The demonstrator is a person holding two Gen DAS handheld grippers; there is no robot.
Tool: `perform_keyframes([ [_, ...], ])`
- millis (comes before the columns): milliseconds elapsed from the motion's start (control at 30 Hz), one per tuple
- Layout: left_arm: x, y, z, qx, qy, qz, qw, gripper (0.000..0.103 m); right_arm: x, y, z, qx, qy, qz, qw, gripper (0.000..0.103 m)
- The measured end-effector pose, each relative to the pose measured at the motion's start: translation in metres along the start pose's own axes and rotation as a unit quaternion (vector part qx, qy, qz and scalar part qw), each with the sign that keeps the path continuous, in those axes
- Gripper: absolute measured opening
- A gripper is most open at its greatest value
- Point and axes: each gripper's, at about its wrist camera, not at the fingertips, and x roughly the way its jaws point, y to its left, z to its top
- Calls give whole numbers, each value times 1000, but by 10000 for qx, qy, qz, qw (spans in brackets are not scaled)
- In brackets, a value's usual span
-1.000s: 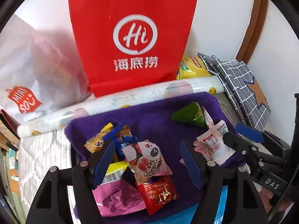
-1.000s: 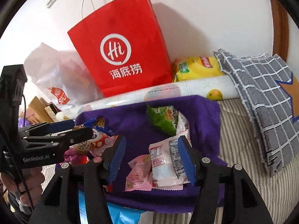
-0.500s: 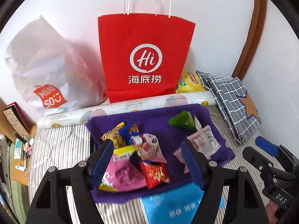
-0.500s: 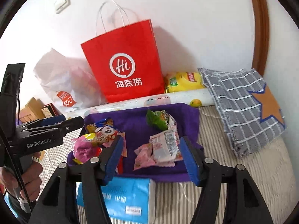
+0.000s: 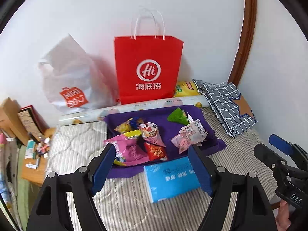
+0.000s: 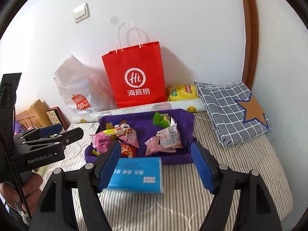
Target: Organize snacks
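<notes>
A: Both our tongs are empty. The left gripper point(image 5: 151, 165) and the right gripper point(image 6: 156, 164) stand with jaws apart, they have just been opening wider, and nothing sits between them. We hang over the near part of the striped bed point(image 6: 221, 173).

B: And the snacks point(image 5: 154, 134)?

A: On the purple cloth point(image 5: 159, 116) in the middle of the bed, in two loose heaps: the pink packet point(image 5: 129, 150), red packet point(image 5: 155, 151) and panda packet point(image 5: 152, 132) to the left, the green packet point(image 5: 177, 115) and pale wrappers point(image 5: 190, 134) to the right.

B: What could go wrong from here?

A: The packets overlap, so we might pinch two at once or drag a neighbour off the cloth. They are puffy and slick, I'd judge; a pinch on a corner could slip, a hard one could crush what's inside. The cloth is soft too, and a low reach could snag it and tip everything.

B: Anything in our way?

A: The blue box point(image 6: 136, 173) lies just near of the cloth, touching its near edge, right under our line of reach. We could knock it going in. At the far side a paper roll point(image 5: 134, 108) lies along the cloth, with the red bag point(image 5: 148, 71), a white bag point(image 5: 75, 80) and a yellow packet point(image 5: 186, 89) against the wall. The folded checked cloth point(image 6: 231, 111) sits far right, well apart.

B: And our grippers are close together.

A: Yes, they could bump if both go for the middle.
</notes>
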Motion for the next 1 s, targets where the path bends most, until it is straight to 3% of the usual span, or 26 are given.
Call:
perform_keyframes([
  [300, -61, -1, -26, -160, -301, -86, 9994, 83, -51, 16, -21, -126, -107, -41, 9999, 76],
  [467, -90, -8, -43, -155, -484, 2, 9987, 89, -83, 19, -36, -180, -330, -190, 9991, 89],
  [800, -135, -22, -76, -163, -878, 107, 9959, 93, -134, 8, -58, -19, -576, -133, 9982, 93],
  [1000, -147, -24, -91, -290, -987, 114, 9946, 94, -154, 4, -72, -54, -716, -325, 9969, 103],
])
